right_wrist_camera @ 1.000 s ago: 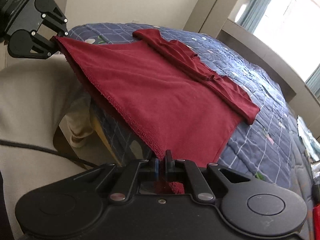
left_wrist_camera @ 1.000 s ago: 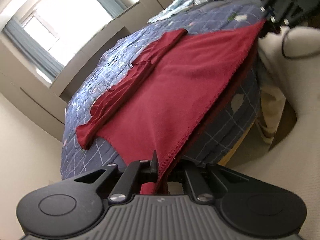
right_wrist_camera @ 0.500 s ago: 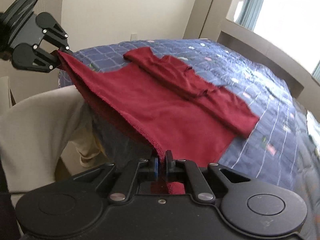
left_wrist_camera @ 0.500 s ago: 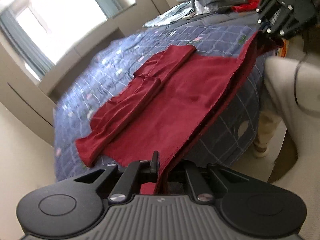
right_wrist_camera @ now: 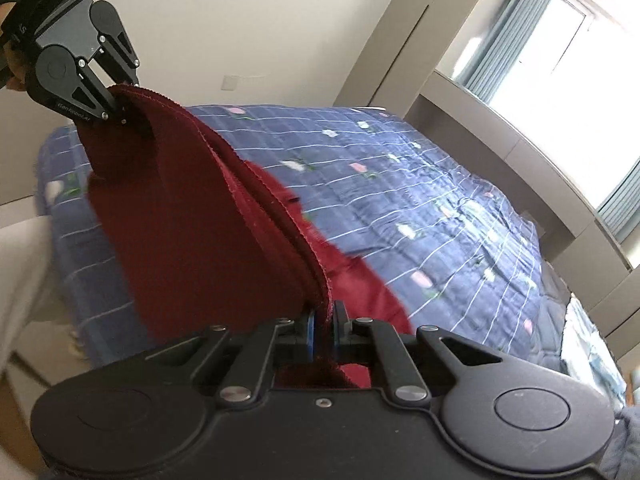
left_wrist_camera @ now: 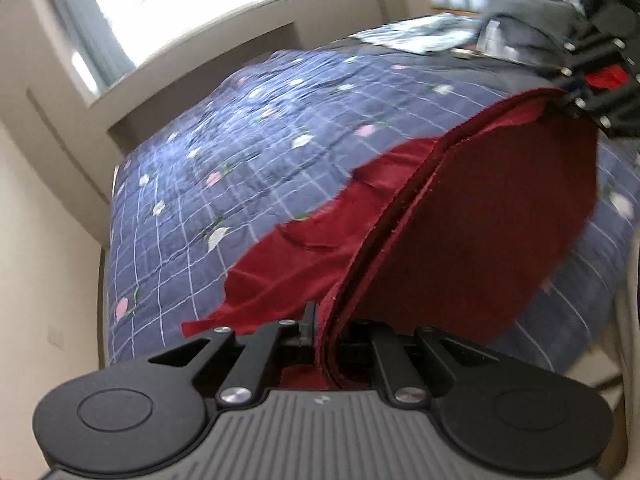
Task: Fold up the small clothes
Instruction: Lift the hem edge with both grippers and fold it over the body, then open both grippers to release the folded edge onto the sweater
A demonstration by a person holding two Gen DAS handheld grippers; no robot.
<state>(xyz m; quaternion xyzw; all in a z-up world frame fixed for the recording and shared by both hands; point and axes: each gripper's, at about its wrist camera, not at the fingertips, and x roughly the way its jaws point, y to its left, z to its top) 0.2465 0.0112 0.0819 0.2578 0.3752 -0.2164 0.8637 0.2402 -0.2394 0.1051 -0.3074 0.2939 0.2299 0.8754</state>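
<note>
Bed (right_wrist_camera: 420,200) under blue checked floral quilt; cream walls (right_wrist_camera: 248,20); bright windows (left_wrist_camera: 192,4), grey-blue curtains (right_wrist_camera: 504,36).

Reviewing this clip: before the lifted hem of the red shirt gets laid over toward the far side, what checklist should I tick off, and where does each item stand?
1. Left tool clamped on the hem of the red shirt: ok.
2. Right tool clamped on the hem at the other corner: ok.
3. Both layers of the hem caught in each tool: ok, two edges run together between the two tools.
4. Hem lifted clear of the blue quilt: ok, it arches above the bed.
5. Far part of the shirt lying on the quilt: ok, as far as it shows.
6. Sleeves lying flat under the raised cloth: cannot tell, mostly hidden.
</note>
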